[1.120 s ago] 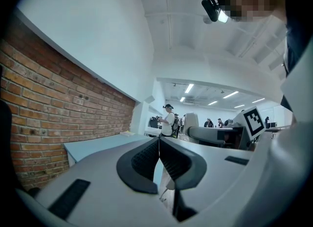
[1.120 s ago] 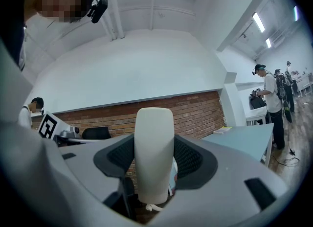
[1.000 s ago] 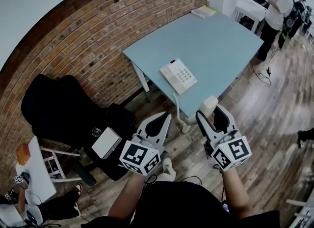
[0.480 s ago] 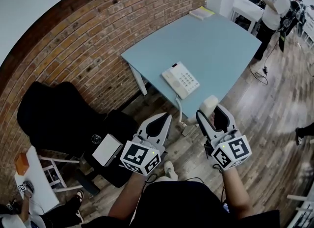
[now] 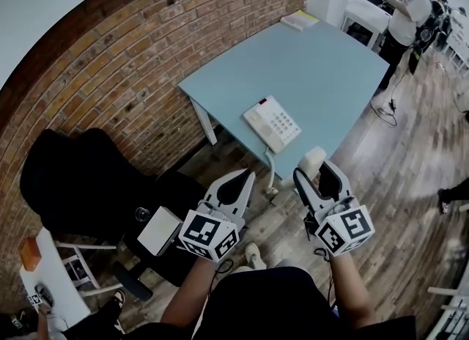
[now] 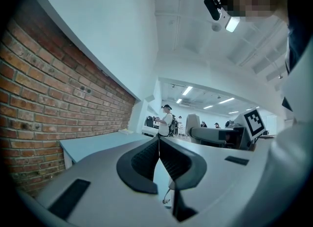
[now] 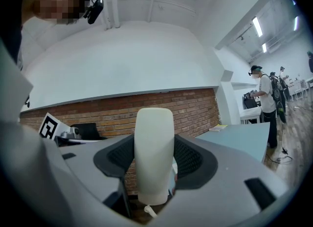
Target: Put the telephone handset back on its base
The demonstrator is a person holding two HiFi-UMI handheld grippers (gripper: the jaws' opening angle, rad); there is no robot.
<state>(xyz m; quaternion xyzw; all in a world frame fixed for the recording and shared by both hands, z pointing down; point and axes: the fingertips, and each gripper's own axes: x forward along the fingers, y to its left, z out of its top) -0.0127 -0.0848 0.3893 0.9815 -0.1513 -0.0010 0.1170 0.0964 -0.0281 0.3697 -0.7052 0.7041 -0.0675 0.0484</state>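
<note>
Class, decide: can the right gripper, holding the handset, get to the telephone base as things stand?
Probably yes: the right gripper, shut on the handset, hangs short of the table edge, and nothing stands between it and the telephone base.

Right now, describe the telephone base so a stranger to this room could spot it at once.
Find the light blue table beside the brick wall. Near its closest edge lies the telephone base, a cream slab with a keypad. The table's only other item is a yellowish pad at the far corner; the base alone trails a cord over the edge.
</note>
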